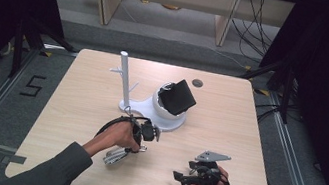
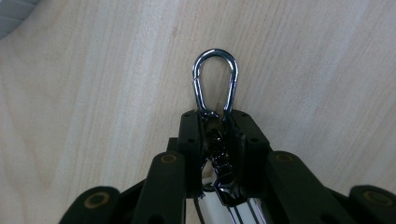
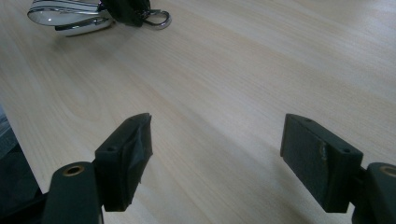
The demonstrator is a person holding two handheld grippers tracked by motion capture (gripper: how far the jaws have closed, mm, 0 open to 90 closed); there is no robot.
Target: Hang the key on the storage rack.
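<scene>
Carabiner clip juts from the closed jaws of the left gripper, which pinches its lower end (a short chain and a shiny chrome piece trail behind) low over the near middle of the wooden counter. To the right, near the front edge, the right gripper hovers with jaws spread wide, holding nothing. Farther back stand a white stand with a post and a black box.

Chain below carabiner hidden between left gripper's jaws.
</scene>
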